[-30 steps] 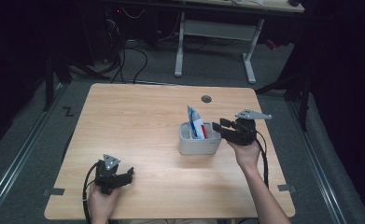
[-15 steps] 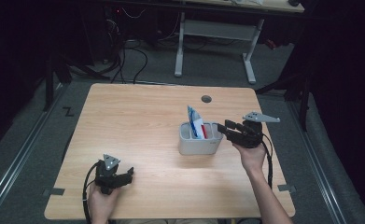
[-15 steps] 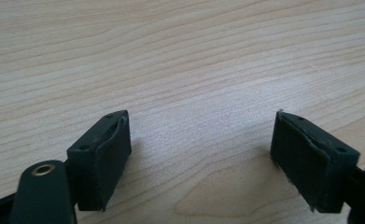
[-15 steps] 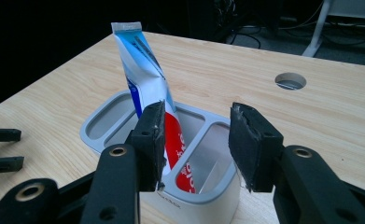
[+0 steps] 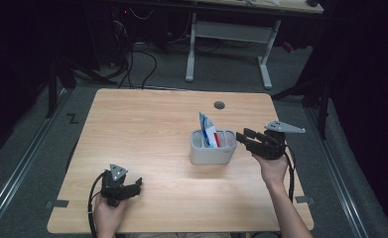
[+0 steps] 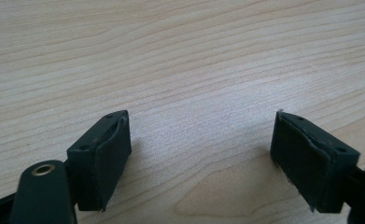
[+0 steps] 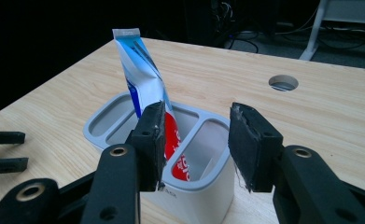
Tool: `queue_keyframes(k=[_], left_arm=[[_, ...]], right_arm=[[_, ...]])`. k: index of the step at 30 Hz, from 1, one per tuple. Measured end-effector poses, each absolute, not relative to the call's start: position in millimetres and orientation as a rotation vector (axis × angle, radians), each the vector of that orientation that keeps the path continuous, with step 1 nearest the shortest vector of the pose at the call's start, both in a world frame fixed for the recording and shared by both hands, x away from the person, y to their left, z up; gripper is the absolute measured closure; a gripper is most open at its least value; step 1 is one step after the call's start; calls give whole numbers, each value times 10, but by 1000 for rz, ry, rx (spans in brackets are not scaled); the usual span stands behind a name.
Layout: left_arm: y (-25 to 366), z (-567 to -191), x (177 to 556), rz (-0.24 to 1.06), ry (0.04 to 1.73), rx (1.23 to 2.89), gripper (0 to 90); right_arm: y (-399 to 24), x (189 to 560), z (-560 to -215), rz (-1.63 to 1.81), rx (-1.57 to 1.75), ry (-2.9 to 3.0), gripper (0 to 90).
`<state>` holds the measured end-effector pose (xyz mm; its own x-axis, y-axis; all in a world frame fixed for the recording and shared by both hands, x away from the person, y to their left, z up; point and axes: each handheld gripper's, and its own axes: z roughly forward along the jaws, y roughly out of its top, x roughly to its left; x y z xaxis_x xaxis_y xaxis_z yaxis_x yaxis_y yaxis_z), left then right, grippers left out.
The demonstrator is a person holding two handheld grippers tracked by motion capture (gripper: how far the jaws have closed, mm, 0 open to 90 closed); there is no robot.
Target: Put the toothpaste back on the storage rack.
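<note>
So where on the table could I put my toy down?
The light wooden table is bare across its whole left and far side, up to the round hole. It's crowded only around the grey plastic holder, beside the right tool.

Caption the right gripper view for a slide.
Open right gripper facing a grey holder with a toothpaste tube upright inside, on a wooden table.
</note>
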<state>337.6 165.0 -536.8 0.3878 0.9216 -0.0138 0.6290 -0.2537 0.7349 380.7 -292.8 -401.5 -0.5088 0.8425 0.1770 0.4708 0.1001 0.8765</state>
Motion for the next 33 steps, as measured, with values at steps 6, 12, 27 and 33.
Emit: queue_keyframes(k=[6, 12, 27, 33], left_arm=[[1649, -5368, 3377, 565, 1327, 1984, 207], [1649, -5368, 3378, 565, 1328, 1984, 207], [1649, -5368, 3378, 565, 1329, 1984, 207], [1649, -5368, 3378, 566, 1329, 1984, 207]], right_arm=[[-2989, 3766, -4018, 1377, 1300, 2005, 566], [-3052, 3707, -4031, 1379, 1310, 1991, 566], [-3163, 3637, -4086, 1384, 1338, 1965, 568], [-3195, 3584, -4108, 1383, 1334, 1951, 573]])
